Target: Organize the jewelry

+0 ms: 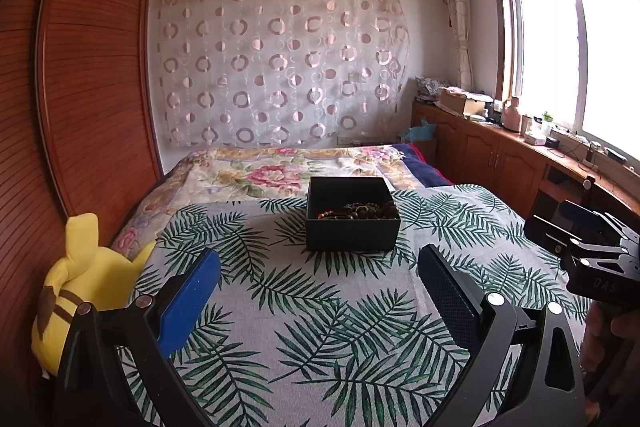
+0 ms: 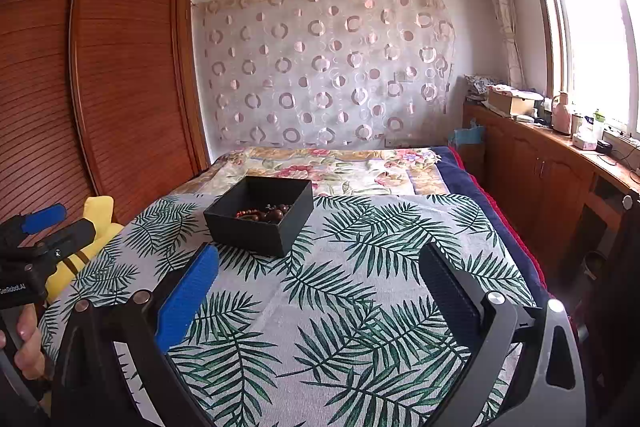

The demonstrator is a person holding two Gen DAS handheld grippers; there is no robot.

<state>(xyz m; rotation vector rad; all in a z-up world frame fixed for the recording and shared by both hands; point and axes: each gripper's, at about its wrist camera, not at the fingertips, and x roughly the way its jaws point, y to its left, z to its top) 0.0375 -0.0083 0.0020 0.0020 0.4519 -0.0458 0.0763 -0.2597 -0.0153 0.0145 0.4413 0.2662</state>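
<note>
Right now both tools are released, jaws spread wide and holding nothing: the left tool (image 1: 320, 275) and the right tool (image 2: 320, 273) hover low in their frames over the leaf-print cloth (image 1: 340, 327) on the bed. Beaded jewelry (image 1: 360, 211) lies heaped inside the open black box (image 1: 352, 235), just above frame centre. No loose pieces show on the cloth. Such a scene fits beads already gathered in, or beads waiting to be sorted out; which, I cannot tell.
</note>
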